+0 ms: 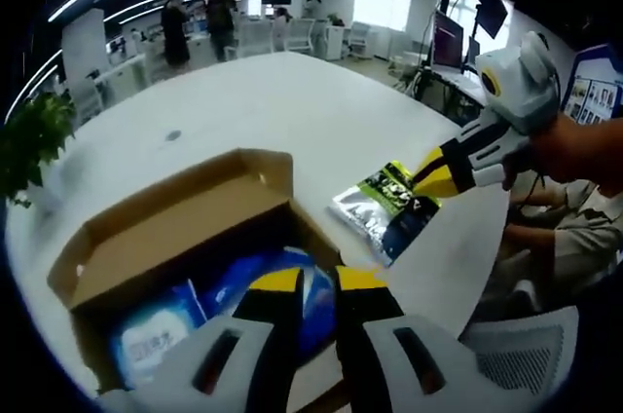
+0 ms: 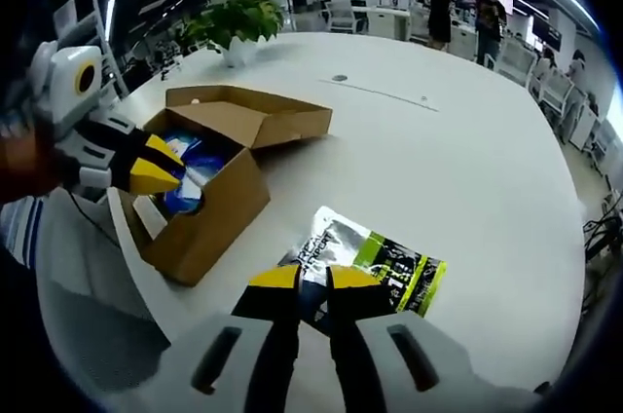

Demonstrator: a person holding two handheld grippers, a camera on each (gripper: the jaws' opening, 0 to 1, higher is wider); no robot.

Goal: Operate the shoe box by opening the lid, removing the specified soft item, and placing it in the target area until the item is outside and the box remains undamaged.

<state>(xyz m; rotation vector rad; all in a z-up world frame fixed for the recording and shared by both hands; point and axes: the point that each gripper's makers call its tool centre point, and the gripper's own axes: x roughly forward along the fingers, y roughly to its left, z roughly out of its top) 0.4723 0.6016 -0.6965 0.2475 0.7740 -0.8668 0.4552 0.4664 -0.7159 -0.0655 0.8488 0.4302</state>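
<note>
white table [image 2: 458,140] — open shoe box [image 2: 209,208], foil pouch [image 2: 375,259], potted plant [image 2: 237,23].

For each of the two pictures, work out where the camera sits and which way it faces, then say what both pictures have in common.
Left gripper view: rides on the left gripper, looking down over the open shoe box; the right gripper enters from the right, held by a hand.
Right gripper view: rides on the right gripper, looking down at the foil packet on the white table; the left gripper is at the box.
Shared: box, packet, table, both grippers.
</note>
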